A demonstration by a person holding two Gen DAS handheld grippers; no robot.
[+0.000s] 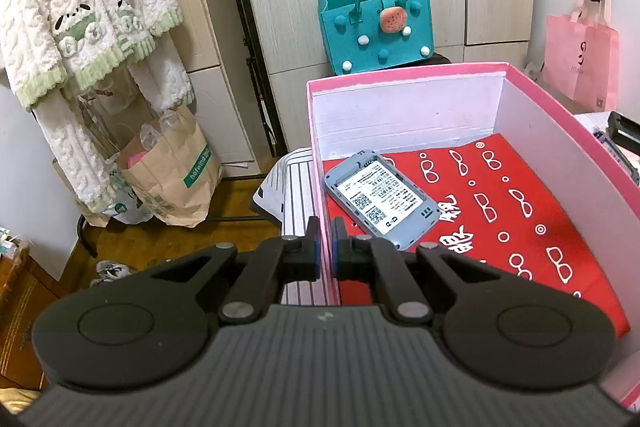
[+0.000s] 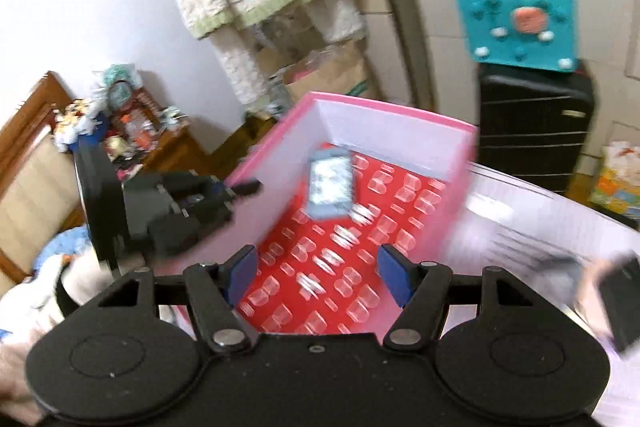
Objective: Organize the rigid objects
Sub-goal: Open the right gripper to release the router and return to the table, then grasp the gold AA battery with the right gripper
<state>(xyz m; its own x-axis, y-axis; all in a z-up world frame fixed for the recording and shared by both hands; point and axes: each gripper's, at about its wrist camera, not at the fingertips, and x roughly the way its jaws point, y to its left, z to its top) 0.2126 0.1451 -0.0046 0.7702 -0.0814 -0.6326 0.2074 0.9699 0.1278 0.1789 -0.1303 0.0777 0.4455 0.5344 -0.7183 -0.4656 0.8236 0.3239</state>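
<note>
My left gripper (image 1: 326, 247) has its jaws clamped on the near side wall of the pink box (image 1: 404, 77), one finger outside, one inside. My right gripper (image 2: 316, 273) hangs over the box's near end with its jaws apart, holding nothing. Farther in, the grey device (image 1: 382, 199) lies flat on the red patterned liner (image 1: 520, 223), close to the wall I am pinching. The right view is blurred, so I judge the risk to be a hurried move: tugging the thin wall could tilt the box and slide the device.
</note>
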